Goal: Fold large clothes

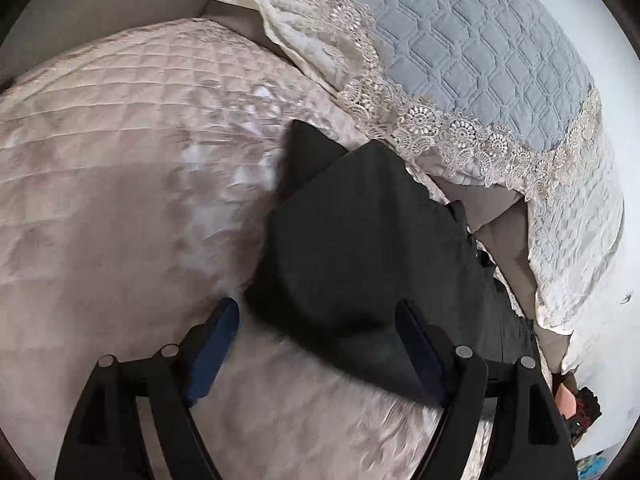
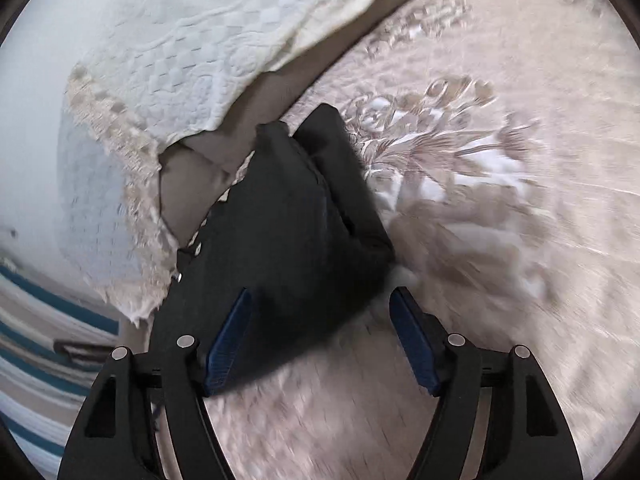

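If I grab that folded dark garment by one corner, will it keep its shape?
Probably not: the dark garment is soft cloth in loose layers, so it would likely droop and unfold. It may also slide easily on the glossy quilted bedspread.

Left gripper [image 1: 316, 312]: two black plastic finger arms, each ending in a flat dark-blue pad [image 1: 214, 344] with a finely ribbed face. Each arm is a pair of slim curved struts joined at the top by round silver-grey pivot pins [image 1: 464, 351], two pins per side. Triangular cut-outs lighten the outer struts. Right gripper [image 2: 320, 312]: same build, with black struts, blue ribbed pads [image 2: 412, 344] and silver pins [image 2: 185, 341]. No cables or markings show.
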`<state>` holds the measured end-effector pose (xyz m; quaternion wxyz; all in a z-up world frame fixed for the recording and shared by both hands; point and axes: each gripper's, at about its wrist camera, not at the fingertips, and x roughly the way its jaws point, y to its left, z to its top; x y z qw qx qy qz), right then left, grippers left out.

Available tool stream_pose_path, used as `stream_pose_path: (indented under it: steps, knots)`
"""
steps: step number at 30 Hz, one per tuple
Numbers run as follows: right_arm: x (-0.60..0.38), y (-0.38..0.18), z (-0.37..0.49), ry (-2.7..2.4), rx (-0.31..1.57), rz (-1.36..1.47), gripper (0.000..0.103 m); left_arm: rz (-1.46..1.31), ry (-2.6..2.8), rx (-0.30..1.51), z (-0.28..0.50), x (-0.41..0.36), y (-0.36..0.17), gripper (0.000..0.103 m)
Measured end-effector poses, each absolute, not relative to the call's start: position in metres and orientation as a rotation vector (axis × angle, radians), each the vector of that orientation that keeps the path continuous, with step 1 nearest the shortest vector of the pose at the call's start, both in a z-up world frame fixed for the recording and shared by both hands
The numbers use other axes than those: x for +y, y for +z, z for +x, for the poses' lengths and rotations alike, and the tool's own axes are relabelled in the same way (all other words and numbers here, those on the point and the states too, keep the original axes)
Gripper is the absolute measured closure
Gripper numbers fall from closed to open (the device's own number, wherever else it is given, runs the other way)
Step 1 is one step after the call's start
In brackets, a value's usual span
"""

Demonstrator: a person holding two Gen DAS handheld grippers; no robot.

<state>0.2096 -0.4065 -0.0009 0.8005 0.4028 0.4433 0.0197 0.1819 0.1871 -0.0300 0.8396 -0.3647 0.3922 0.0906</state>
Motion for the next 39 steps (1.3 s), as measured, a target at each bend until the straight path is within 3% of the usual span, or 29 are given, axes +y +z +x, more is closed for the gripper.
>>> stream_pose_path:
  steps: [4, 6, 8, 9, 11, 19, 28, 31, 35, 39]
  knots:
    - [-0.402, -0.003, 0.226, -0.018, 0.952, 0.845, 0.032, -0.648, 0.271, 0.830, 0.203, 0.176, -0.031, 0.028]
    - [-0.404, -0.003, 0.227, -0.051, 0.977, 0.839, 0.066, -0.617, 0.308, 0.845, 0.207, 0.177, -0.033, 0.052]
    - [-0.406, 0.000, 0.225, -0.044, 0.978, 0.853, 0.080, -0.636, 0.308, 0.857, 0.207, 0.184, -0.032, 0.070]
    - [-0.404, 0.006, 0.223, -0.041, 0.971, 0.837, 0.082, -0.652, 0.298, 0.860, 0.205, 0.188, -0.029, 0.081]
    - [-0.403, 0.016, 0.213, -0.028, 0.953, 0.822, 0.083, -0.637, 0.269, 0.855, 0.199, 0.191, -0.019, 0.087]
    - [-0.403, 0.056, 0.129, 0.022, 0.938, 0.805, 0.084, -0.581, 0.180, 0.816, 0.124, 0.186, 0.020, 0.089]
    - [-0.410, 0.037, 0.042, -0.050, 1.029, 0.788, 0.082, -0.614, 0.187, 0.877, 0.023, 0.193, -0.012, 0.094]
    - [-0.407, 0.037, 0.045, -0.071, 1.047, 0.742, 0.077, -0.612, 0.179, 0.872, 0.022, 0.192, -0.015, 0.094]
    - [-0.405, 0.054, 0.045, -0.102, 1.042, 0.673, 0.059, -0.559, 0.182, 0.864, 0.023, 0.188, 0.003, 0.093]
    - [-0.406, 0.078, 0.035, -0.142, 0.984, 0.572, 0.055, -0.521, 0.212, 0.866, 0.018, 0.189, 0.022, 0.082]
